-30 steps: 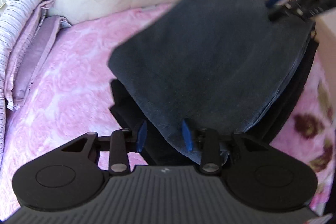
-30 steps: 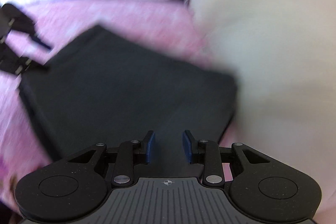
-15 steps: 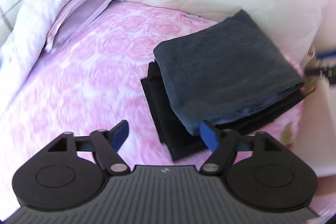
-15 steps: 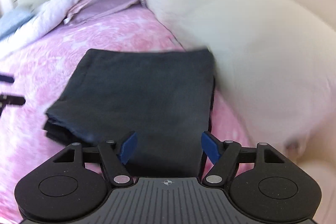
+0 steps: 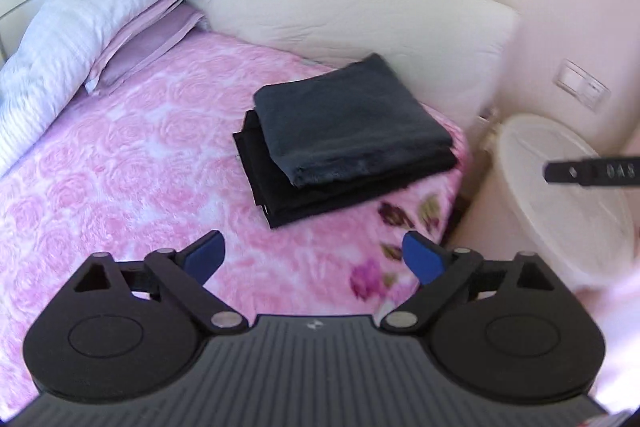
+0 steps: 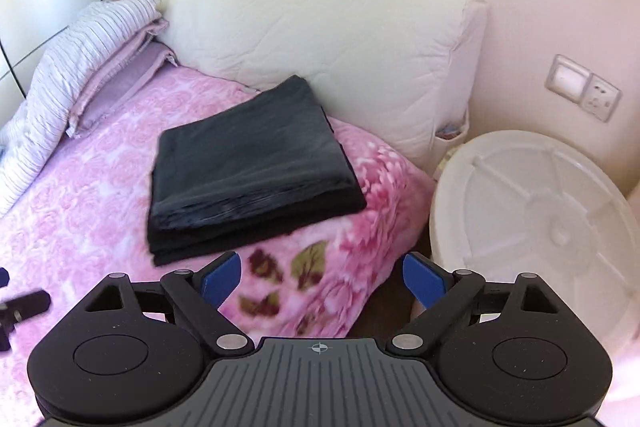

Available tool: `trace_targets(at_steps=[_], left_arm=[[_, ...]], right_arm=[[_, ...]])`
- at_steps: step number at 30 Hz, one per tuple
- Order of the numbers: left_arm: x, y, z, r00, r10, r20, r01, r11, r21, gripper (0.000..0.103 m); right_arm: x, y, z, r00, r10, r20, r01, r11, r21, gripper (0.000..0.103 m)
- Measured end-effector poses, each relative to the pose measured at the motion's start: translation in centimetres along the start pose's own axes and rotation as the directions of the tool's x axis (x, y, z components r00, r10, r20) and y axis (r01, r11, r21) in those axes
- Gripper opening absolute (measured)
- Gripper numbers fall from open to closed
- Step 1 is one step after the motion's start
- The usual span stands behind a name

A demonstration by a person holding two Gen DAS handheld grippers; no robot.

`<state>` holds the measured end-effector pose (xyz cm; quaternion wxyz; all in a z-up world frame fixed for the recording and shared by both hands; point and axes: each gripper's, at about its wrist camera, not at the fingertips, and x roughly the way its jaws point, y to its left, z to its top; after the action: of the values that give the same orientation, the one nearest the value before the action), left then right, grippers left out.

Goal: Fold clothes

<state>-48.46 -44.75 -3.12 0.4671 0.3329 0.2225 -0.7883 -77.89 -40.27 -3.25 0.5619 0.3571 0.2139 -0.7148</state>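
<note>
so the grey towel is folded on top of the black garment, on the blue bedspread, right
Not quite. The bedspread is pink, not blue, as the left wrist view shows. The rest holds: the grey towel lies folded on top of the black garment.

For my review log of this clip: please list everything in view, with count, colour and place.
dark grey folded garment: one, on top of the stack, bed's far right corner
black folded garment: one, beneath it
bedspread: one, pink rose pattern, covering the bed
headboard cushion: one, cream, behind the stack
striped duvet: one, lilac-white, left side
pillow: one, mauve, beside the duvet
round bin lid: one, white, right of the bed
wall switch and socket: one, white
left gripper: open, empty
right gripper: open, empty
</note>
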Motion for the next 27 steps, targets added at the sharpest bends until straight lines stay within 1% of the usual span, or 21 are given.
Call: trace_targets(at_steps=[1,3,7,9,12,15,17,20,23,27], left_arm=[[-1.1,0.0,-0.4,1.0,-0.003,0.008,0.003,1.0,0.01,0.095],[-2.8,0.2,-0.9,1.0,0.009,0.018,-0.009,1.0,-0.008,0.095],[-5.5,0.4,-1.6,0.997,0.06,0.042,-0.058,0.997,-0.047,0.095],[-6.4,0.6,-1.6,0.997,0.074,0.038,-0.071,0.995,-0.076,0.095],[-7.2,0.9,-1.1,0.996,0.086,0.013,-0.084,0.99,-0.116,0.094],[-7.8,1.0,-0.6,0.996,0.085,0.01,-0.083,0.987,-0.14,0.093],[-8.2,0.8,-0.3,0.996,0.092,0.014,-0.089,0.985,-0.145,0.092],[-8.6,0.6,-0.1,0.996,0.084,0.025,-0.079,0.984,-0.16,0.091],[-9.0,0.3,0.0,0.997,0.075,0.034,-0.069,0.983,-0.17,0.091],[-8.9,-0.1,-0.2,0.996,0.082,0.033,-0.075,0.984,-0.163,0.091]], right_arm=[[-1.1,0.8,-0.5,1.0,0.0,0.01,0.0,1.0,-0.009,0.091],[-3.1,2.0,-1.3,1.0,-0.001,0.01,0.002,1.0,-0.021,0.091],[-6.3,3.7,-2.4,1.0,0.003,0.018,-0.002,1.0,-0.03,0.091],[-7.4,4.3,-2.6,1.0,0.006,0.022,-0.005,0.999,-0.033,0.091],[-8.4,5.1,-2.5,1.0,0.023,0.021,-0.022,0.998,-0.058,0.091],[-8.9,5.7,-2.2,0.999,0.041,0.019,-0.04,0.996,-0.078,0.091],[-9.3,6.0,-2.1,0.998,0.053,0.022,-0.051,0.995,-0.085,0.091],[-9.8,6.3,-2.1,0.998,0.067,0.018,-0.065,0.994,-0.09,0.091],[-10.1,6.3,-2.3,0.998,0.064,0.016,-0.063,0.994,-0.088,0.091],[-10.4,6.3,-2.7,0.998,0.059,0.012,-0.058,0.995,-0.076,0.091]])
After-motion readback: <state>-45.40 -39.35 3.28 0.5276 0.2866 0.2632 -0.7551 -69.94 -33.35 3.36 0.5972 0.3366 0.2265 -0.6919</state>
